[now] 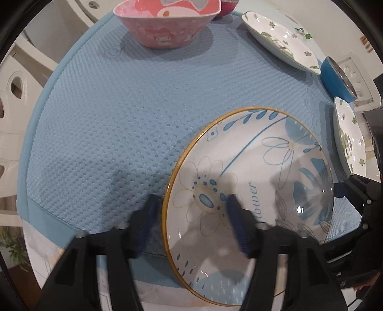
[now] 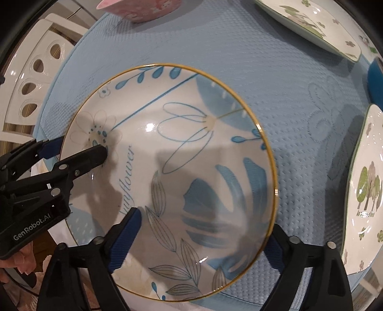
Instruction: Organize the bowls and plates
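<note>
A white sunflower bowl with blue flowers and a gold rim (image 1: 253,181) (image 2: 172,172) sits on the blue waffle mat (image 1: 119,114) (image 2: 299,119) near its front edge. My left gripper (image 1: 191,205) is open and straddles the bowl's left rim: one finger outside on the mat, one inside the bowl. It also shows in the right wrist view (image 2: 74,148). My right gripper (image 2: 203,234) is open and straddles the bowl's right rim, left finger inside, right finger outside. Neither jaw is closed on the rim.
A pink cartoon bowl (image 1: 167,21) (image 2: 143,9) stands at the back of the mat. Two white plates with green tree prints lie at the back right (image 1: 282,38) (image 2: 308,21) and right (image 1: 349,136) (image 2: 366,186). A blue bowl (image 1: 335,79) sits between them. White chairs (image 1: 14,95) stand to the left.
</note>
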Motion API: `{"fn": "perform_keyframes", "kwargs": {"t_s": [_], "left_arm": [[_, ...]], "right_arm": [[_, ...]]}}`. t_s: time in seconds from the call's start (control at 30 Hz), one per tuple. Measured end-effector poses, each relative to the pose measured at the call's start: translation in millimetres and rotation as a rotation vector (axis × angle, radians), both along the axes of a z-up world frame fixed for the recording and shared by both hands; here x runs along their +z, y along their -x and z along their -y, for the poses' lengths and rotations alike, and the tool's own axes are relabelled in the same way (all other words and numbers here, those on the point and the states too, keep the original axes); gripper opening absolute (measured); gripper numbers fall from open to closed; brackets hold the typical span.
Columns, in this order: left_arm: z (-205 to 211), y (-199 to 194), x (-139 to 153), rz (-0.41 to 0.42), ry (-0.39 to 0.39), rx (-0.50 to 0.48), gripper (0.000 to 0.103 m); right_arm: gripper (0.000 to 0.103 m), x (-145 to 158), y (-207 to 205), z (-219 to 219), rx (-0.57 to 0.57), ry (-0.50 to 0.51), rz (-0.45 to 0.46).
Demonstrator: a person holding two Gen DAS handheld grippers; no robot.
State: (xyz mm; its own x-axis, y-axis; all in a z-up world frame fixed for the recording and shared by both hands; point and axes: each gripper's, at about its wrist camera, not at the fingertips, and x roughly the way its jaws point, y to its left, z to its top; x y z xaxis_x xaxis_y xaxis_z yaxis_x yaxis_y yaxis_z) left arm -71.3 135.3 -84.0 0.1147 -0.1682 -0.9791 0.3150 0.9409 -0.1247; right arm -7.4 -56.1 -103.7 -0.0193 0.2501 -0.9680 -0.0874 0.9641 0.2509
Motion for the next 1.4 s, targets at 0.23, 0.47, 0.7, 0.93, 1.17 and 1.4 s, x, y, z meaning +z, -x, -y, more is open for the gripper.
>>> {"fn": "perform_keyframes", "kwargs": {"t_s": [0.23,0.47,0.7,0.93,1.17,1.4], "left_arm": [[13,5,-13,-0.005,-0.026,-0.030,0.095],[24,7,-21,-0.009,-0.034,-0.030,0.103],[35,4,-22,-0.005,-0.025,-0.028,0.103],[32,9,-19,-0.015,-0.025,-0.030,0.103],[36,2,-13,-0.058,-0.165,0.007,0.100],[41,3,11,-0.037,-0.188,0.038,0.100]], "right_arm": [[0.103,-8,21,-46,0.032,0.020,0.025],[0.103,-10,32,-52,0.049,0.020,0.045],[0.103,0,36,-13,0.057,0.018,0.040],[0.103,-4,39,-24,0.056,0.021,0.042],[0.102,-2,43,-34,0.138,0.088,-0.055],[0.101,19,61,-14,0.115,0.059,-0.042]]}}
